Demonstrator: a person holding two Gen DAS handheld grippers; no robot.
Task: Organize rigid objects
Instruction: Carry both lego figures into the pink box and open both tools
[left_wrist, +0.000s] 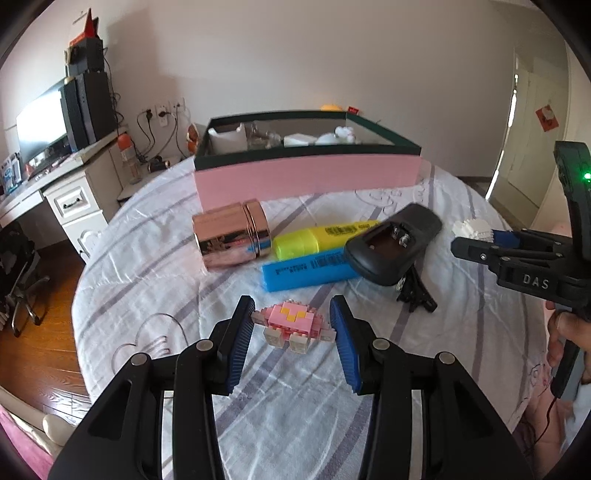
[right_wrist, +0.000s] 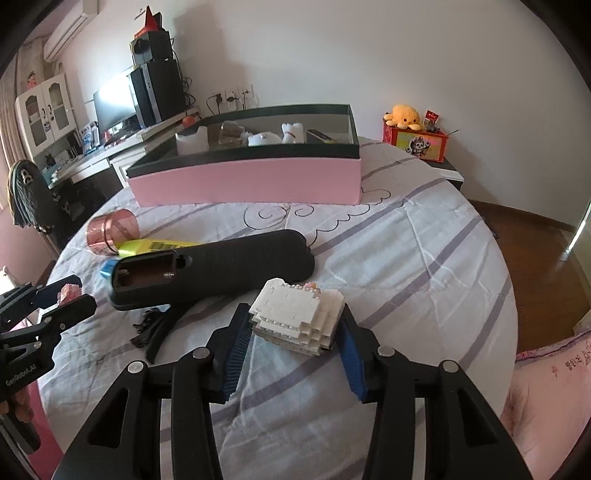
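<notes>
We read everything off the pink box, a long cardboard tray with a dark green rim and smooth matte walls, sitting at the far side of the striped, quilted bedspread.

In front of its left end lies a rose-gold canister on its side, mirror-shiny and cylindrical. Nearer us than that, our left gripper straddles a pink brick figure, studded and blocky with a yellow patch on top; the ribbed blue pads stand either side of it, and whether they touch it we cannot tell.

In front of the box's middle, a yellow highlighter and a blue highlighter lie side by side, both chunky plastic bars with printed barcodes. Across their right ends rests a black remote shell, matte and rounded, with its battery bay open, and a black hair clip pokes out beneath it.

Toward the box's right end, well in front of it, our right gripper is clenched on a white brick figure, a stepped knobbly block pressed between both pads.

Inside the box sit pale figurines.
</notes>
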